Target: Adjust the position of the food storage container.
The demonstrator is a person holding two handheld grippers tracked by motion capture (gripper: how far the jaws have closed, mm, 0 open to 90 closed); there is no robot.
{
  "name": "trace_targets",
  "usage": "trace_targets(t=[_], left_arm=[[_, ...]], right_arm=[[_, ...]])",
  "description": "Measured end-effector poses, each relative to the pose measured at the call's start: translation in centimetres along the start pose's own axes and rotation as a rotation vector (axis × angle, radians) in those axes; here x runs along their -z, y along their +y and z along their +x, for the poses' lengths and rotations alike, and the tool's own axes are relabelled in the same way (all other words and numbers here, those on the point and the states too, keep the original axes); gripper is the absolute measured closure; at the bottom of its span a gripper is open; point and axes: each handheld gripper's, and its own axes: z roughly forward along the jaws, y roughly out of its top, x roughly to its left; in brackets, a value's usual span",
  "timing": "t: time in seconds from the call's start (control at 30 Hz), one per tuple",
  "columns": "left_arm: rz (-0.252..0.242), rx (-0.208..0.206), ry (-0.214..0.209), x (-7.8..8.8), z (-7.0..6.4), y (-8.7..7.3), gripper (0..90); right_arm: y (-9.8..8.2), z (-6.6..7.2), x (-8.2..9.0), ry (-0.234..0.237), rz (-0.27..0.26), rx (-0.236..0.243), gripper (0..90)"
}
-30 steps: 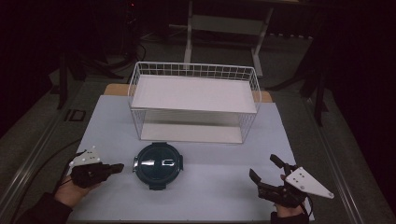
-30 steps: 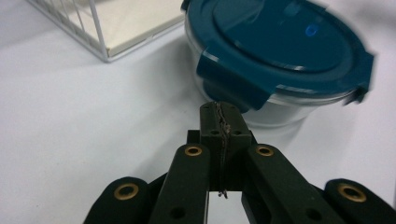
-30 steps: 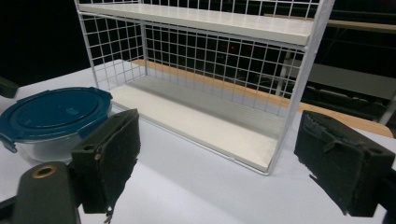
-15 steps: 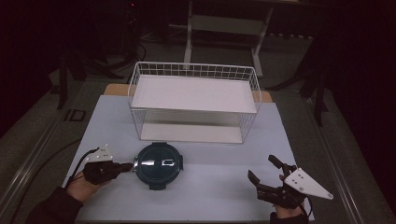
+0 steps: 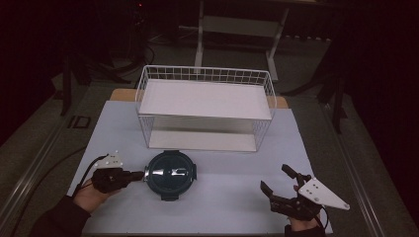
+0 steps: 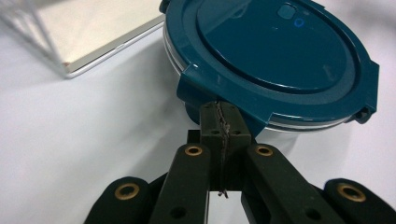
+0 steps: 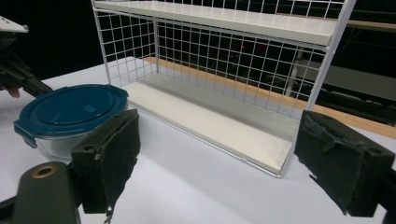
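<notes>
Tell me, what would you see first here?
The round container with its dark blue lid sits at the near middle of the white table. The left gripper, fingers shut, meets a tab at its rim. Behind it stands a white wire rack with two shelves, and the right gripper waits open at the near right.

Left gripper [image 5: 138,174] and right gripper [image 5: 279,185]: black bodies, each topped by a grey three-cornered plate; black cable [image 5: 87,170] trailed from the left. Jaw links carried brass-ringed holes [image 6: 193,150]; pads [image 7: 114,154] were dark and coarse. Dark sleeve [image 5: 62,221] was worn.
</notes>
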Motion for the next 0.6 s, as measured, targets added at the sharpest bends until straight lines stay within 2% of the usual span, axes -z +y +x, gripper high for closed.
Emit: trace_targets(t=[0.37,0.4,0.47,0.53,0.6], left_arm=[[0.003,-0.027,-0.033,-2.5,-0.6,1.8,89.9],[0.009,-0.029,-0.026,-2.6,-0.7,2.0,89.9],[0.028,-0.067,-0.01,-2.4,-1.0,2.3,89.7],[0.003,-0.071,-0.018,-1.9,-1.1,2.5,89.7],[0.019,-0.076,-0.002,-1.9,-1.0,2.4,89.7]], right_arm=[[-0.2,0.2,-0.4,0.012,0.017,0.0,13.9],[-0.2,0.2,-0.4,0.013,0.019,-0.001,13.9],[-0.2,0.2,-0.4,0.011,0.019,0.0,13.9],[-0.2,0.1,-0.4,0.008,0.019,-0.006,13.9],[-0.2,0.0,-0.4,0.007,0.017,-0.009,14.0]])
